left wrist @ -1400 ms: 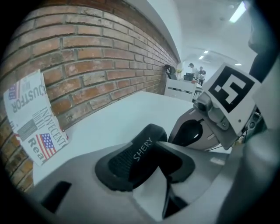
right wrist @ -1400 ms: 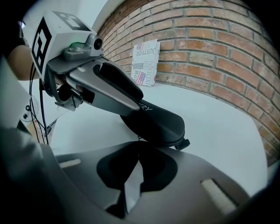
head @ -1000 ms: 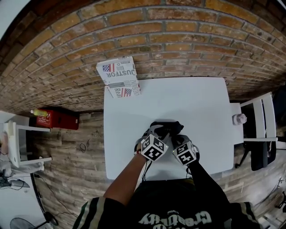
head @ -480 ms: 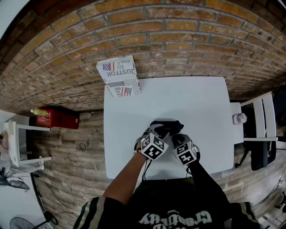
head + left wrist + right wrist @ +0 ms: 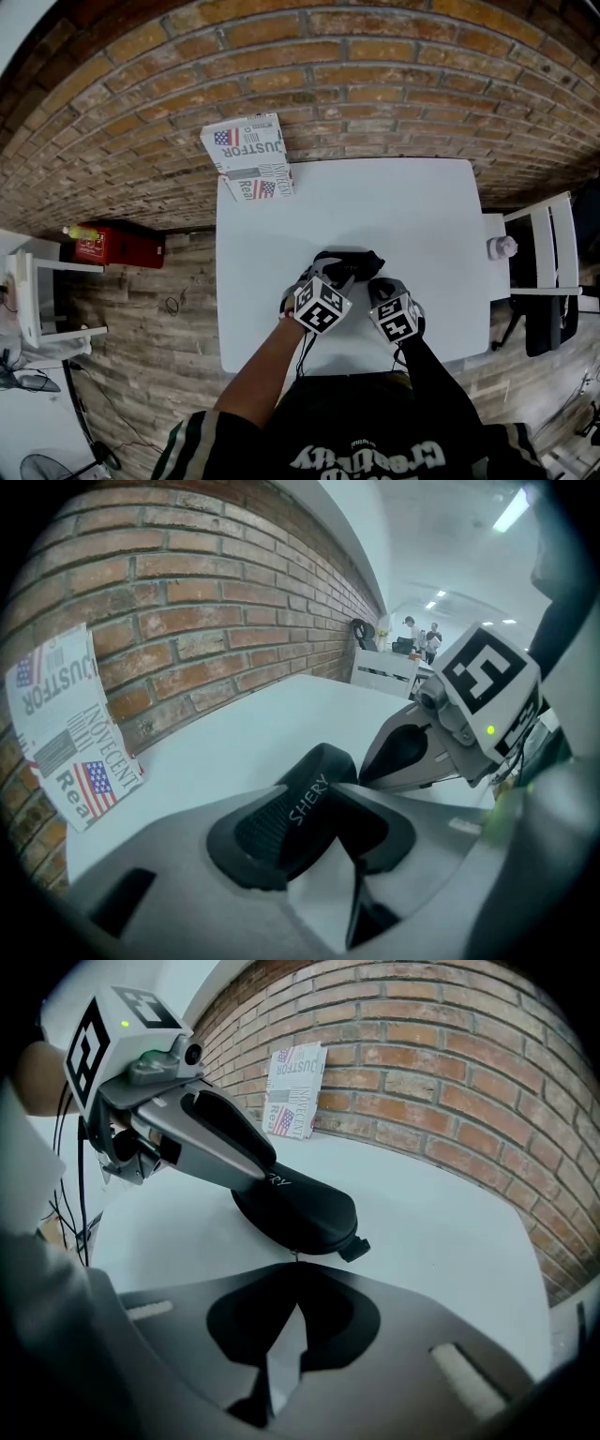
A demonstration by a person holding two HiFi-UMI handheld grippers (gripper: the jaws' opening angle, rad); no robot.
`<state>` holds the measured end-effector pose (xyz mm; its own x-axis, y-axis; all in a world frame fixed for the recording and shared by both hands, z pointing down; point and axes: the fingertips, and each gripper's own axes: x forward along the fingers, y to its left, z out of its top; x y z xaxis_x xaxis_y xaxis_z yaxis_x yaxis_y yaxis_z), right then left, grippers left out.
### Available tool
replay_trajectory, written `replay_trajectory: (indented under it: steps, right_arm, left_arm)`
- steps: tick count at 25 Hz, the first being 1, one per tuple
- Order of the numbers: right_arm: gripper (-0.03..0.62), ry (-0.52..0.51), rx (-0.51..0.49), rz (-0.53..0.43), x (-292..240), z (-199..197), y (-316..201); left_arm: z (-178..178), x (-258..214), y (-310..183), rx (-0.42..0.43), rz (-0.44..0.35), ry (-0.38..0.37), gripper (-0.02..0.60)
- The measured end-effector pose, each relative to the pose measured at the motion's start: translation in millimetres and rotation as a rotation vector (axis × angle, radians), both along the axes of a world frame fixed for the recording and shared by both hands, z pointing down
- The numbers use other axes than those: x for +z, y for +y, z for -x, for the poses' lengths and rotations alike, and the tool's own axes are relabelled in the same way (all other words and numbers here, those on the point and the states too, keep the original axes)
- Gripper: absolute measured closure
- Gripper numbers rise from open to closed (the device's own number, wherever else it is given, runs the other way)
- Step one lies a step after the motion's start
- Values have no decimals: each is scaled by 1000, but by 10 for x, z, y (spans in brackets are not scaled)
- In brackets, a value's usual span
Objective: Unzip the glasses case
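White table: black glasses case closed, left tool clamping it.

In front of you a white table stands against a red brick wall, and a printed sign leans on the bricks at the table's far left corner. The floor is wood planks. On it to your left are a red box and a white rack, to your right a white chair. Strip lights glow on the white ceiling.
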<state>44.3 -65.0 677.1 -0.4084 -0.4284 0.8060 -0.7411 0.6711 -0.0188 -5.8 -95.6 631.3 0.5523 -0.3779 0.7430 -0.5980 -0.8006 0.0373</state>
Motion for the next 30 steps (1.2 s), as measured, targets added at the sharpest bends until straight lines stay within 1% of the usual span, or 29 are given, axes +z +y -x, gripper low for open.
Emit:
replay_trajectory:
  steps: [12,18,30]
  right_arm:
    - [580,37,23,-14,-16,-236,-158]
    - [580,63,-4,-35,-38,-265,-251]
    - [579,146,-104,-67,-51,-280,-435]
  left_arm:
    - [1,1,3,23,5,0,442]
    - [0,3,4,29,5,-3,442]
    - [-8,11,3,55,6,-30,442]
